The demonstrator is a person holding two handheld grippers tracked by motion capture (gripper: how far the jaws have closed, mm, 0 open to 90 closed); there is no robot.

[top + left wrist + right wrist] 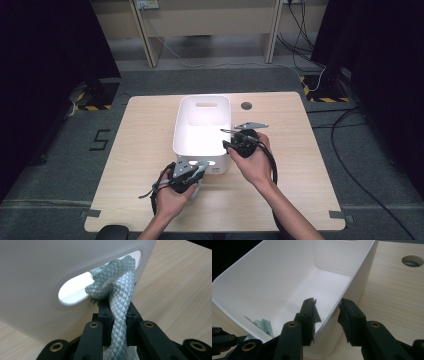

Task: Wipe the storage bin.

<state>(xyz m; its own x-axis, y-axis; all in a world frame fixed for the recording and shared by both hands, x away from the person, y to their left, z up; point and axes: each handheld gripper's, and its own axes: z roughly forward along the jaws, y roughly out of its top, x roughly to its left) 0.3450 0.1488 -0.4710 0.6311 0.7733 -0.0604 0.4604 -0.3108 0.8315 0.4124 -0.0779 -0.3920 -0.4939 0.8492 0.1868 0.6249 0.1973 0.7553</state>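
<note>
We note pale green braided rope [120, 302], frayed, threaded through the white bin's [186, 131] handle slot; left tool [117, 322] clamps it, right tool [328, 315] straddles the bin wall, not pressing.

The table [140, 150] held 1 white bin [202, 125], 1 rope [120, 305] and 2 grippers: left [192, 172], right [234, 142].

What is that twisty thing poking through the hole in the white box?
On the wooden table stands a white box. In the handle hole of its near wall sits a pale green braided rope, pinched by the left gripper. Nothing else there is woven or soft.
</note>
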